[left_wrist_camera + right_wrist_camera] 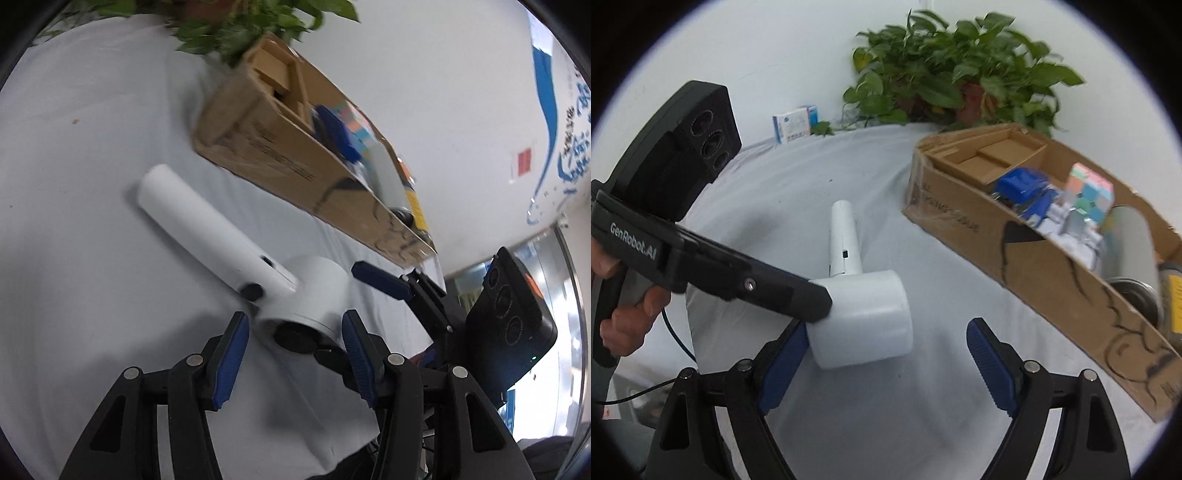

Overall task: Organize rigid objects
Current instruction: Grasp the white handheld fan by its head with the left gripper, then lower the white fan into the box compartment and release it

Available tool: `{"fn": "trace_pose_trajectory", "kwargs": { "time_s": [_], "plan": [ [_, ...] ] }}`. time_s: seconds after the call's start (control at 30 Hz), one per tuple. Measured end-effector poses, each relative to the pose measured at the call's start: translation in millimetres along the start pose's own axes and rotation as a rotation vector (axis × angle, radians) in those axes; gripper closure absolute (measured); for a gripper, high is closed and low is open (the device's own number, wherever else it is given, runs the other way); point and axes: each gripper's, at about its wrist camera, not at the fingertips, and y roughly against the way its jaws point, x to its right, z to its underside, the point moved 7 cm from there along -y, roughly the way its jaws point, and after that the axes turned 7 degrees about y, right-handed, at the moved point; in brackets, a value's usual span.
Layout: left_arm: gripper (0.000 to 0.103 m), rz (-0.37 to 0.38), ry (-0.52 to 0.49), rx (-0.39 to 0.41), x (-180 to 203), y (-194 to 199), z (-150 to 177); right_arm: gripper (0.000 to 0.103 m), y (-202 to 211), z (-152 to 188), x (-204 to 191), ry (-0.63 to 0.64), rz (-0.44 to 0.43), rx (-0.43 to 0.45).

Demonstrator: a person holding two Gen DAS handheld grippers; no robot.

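Jaws of the left gripper (pixel 291 354) are bracketing the dryer (pixel 258 280) head on the cloth (pixel 92 147) without visibly pinching, right gripper (pixel 886 354) gaping beside it, so a shallow off-centre bite is risking the round head slipping before the box (pixel 1052 280).

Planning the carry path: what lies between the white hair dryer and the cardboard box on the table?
Nothing: in the right wrist view only bare white tablecloth separates the white hair dryer from the open cardboard box.
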Motion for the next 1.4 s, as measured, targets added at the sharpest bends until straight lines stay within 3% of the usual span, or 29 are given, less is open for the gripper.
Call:
{"fn": "trace_pose_trajectory", "kwargs": {
  "time_s": [0.13,0.2,0.23,0.3,0.47,0.57,0.73,0.87,0.97,1.1,1.3,1.4],
  "plan": [
    [0.051,0.001,0.061,0.026,-11.3,1.2,-17.7,0.034,-10.6,3.4,-19.8,-0.029,-0.094,-0.038],
    [0.051,-0.016,0.083,0.027,-18.5,-0.9,-24.4,0.035,-9.3,2.9,-33.4,-0.032,-0.074,-0.03],
    [0.059,-0.028,0.099,0.023,-21.9,-3.2,-27.5,0.04,-10.5,1.8,-37.0,-0.055,-0.051,-0.03],
    [0.062,-0.04,0.11,0.005,-25.9,-9.9,-32.0,0.048,-17.3,1.3,-36.5,-0.127,-0.019,-0.064],
    [0.063,-0.063,0.049,-0.005,-8.9,-10.0,-34.6,0.049,-5.4,-4.1,-44.2,-0.198,0.05,-0.068],
    [0.063,-0.036,-0.021,0.045,24.4,8.2,-50.1,0.048,21.9,-21.8,-40.3,-0.226,0.112,0.001],
    [0.064,-0.052,-0.258,0.127,107.2,34.8,-117.3,0.048,58.4,-81.2,-4.7,-0.262,0.231,0.165],
    [0.064,-0.059,-0.32,0.103,130.4,30.2,-191.0,0.048,51.8,-124.9,49.3,-0.334,0.259,0.197],
    [0.064,-0.051,-0.315,0.057,131.1,4.9,-243.4,0.048,33.3,-146.2,91.3,-0.41,0.237,0.158],
    [0.064,-0.054,-0.314,-0.022,116.4,-32.0,-288.0,0.048,-3.1,-158.9,129.3,-0.487,0.208,0.083],
    [0.067,-0.073,-0.26,-0.137,63.4,-86.1,-312.5,0.045,-67.3,-146.3,158.5,-0.596,0.142,-0.057],
    [0.082,-0.086,-0.249,-0.147,43.8,-100.3,-318.6,0.041,-89.2,-142.8,157.2,-0.59,0.056,-0.104]
  ]
}}
